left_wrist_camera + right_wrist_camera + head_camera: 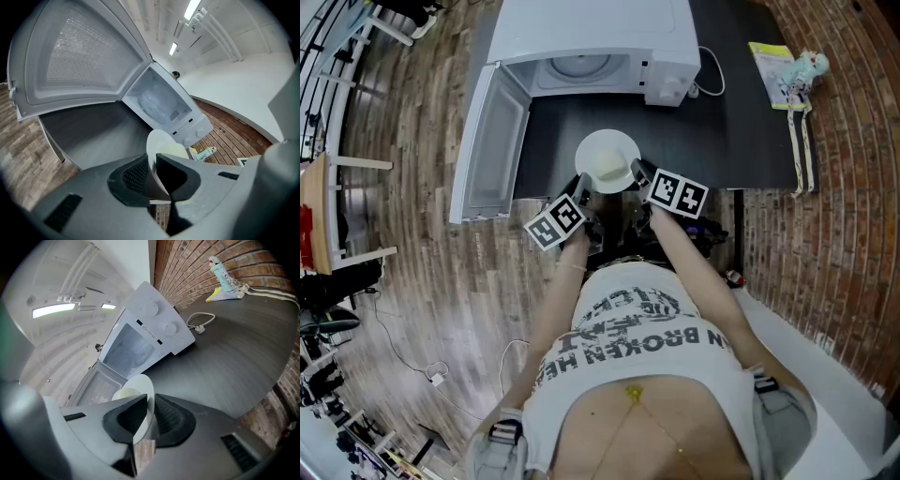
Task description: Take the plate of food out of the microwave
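Two grippers clamp one white plate (606,155) of pale food (613,170), the left gripper (581,184) on its left rim, the right gripper (639,174) on its right, outside the open microwave (609,37), at the dark table (741,122) front, door (492,141) swung wide

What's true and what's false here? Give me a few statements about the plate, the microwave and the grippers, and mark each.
1. The left gripper and the right gripper are both shut on the plate. True.
2. The plate sits inside the microwave. False: it is held out in front of it.
3. The microwave's door is closed. False: the door stands open.
4. A cable lies on the table beside the microwave. True.
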The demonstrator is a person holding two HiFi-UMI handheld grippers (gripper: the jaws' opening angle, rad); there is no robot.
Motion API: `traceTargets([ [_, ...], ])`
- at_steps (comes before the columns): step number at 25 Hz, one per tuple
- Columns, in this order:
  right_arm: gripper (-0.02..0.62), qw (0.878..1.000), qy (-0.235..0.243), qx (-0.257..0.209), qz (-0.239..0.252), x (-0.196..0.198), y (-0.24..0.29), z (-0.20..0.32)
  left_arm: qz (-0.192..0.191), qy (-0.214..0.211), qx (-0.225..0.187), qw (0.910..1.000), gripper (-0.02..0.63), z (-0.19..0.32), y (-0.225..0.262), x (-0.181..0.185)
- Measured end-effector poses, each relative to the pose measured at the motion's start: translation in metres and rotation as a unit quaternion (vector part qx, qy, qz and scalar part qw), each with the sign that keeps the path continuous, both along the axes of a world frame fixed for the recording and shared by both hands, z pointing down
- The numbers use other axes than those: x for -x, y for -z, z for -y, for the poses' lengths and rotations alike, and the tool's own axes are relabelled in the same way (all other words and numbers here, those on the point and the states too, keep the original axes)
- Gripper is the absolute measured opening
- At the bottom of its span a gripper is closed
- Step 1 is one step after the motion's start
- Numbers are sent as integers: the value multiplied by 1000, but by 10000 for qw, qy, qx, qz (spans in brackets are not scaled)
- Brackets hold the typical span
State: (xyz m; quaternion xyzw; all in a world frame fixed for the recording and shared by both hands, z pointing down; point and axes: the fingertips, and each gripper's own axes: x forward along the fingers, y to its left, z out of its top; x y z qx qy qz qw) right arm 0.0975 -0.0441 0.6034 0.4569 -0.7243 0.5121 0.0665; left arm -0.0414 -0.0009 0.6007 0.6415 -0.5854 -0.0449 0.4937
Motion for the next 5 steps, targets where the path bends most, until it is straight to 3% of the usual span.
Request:
traceTargets([
  [5,49,10000,1,-5,18,0,0,1,11,8,-3,10000,58,0,0,0],
])
